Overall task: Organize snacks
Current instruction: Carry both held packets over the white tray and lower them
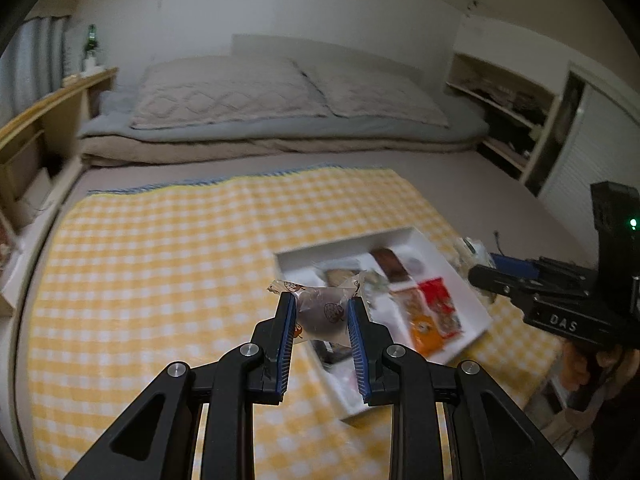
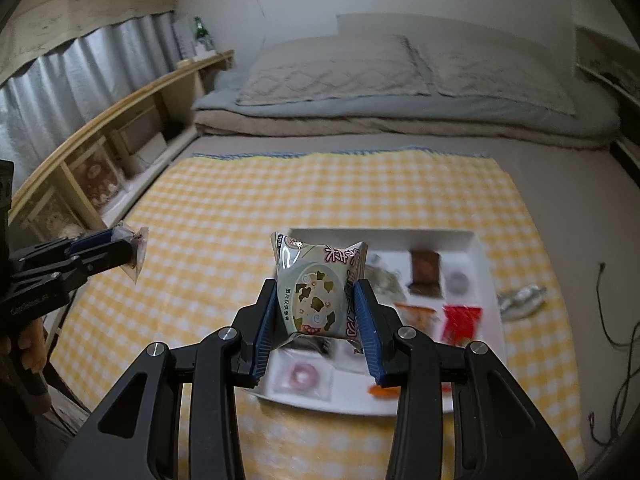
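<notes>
My left gripper (image 1: 322, 306) is shut on a clear-wrapped round snack (image 1: 320, 308) and holds it above the near left part of the white divided tray (image 1: 348, 246). My right gripper (image 2: 318, 292) is shut on a pale green soup packet (image 2: 316, 288), held upright above the tray (image 2: 476, 240). The tray holds several snacks: a brown bar (image 2: 425, 271), a red packet (image 2: 460, 322), an orange packet (image 1: 426, 334) and a pink ring sweet (image 2: 300, 376). The left gripper with its snack also shows at the left of the right wrist view (image 2: 132, 254).
The tray lies on a yellow checked cloth (image 1: 160, 260) spread over a bed. Pillows (image 1: 224, 92) and folded bedding lie at the far end. Wooden shelves (image 2: 100, 148) run along the left. A silver wrapper (image 2: 520, 298) and black cables (image 2: 616, 320) lie right of the cloth.
</notes>
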### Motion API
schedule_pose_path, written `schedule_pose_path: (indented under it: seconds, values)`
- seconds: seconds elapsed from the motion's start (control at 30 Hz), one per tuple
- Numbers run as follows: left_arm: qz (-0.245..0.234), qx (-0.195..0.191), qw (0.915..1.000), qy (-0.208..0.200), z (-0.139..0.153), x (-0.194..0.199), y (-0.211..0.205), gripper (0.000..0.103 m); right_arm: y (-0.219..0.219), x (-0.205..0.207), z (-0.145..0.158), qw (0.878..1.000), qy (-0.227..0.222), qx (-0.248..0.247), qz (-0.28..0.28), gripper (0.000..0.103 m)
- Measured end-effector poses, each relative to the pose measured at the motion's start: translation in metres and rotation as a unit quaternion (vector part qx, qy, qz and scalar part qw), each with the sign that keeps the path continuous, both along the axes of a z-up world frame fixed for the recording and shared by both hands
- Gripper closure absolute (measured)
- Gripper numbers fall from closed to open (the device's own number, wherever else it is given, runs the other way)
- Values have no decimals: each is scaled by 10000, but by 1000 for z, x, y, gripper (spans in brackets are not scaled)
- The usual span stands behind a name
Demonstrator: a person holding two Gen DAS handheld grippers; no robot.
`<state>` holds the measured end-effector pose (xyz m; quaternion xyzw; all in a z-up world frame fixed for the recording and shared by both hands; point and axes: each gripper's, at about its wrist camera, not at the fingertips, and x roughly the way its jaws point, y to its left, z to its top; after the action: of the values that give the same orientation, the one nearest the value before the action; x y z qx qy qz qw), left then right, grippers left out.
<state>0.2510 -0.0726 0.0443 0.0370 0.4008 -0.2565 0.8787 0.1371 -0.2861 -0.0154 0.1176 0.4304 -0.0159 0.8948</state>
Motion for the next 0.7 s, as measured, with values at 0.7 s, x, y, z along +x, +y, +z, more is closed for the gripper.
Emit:
schedule_pose_path:
  seconds: [0.7]
  values:
    - [-863, 99, 9879, 1286, -74, 63, -113, 77, -92, -32, -31, 9934, 535, 199, -991, 64]
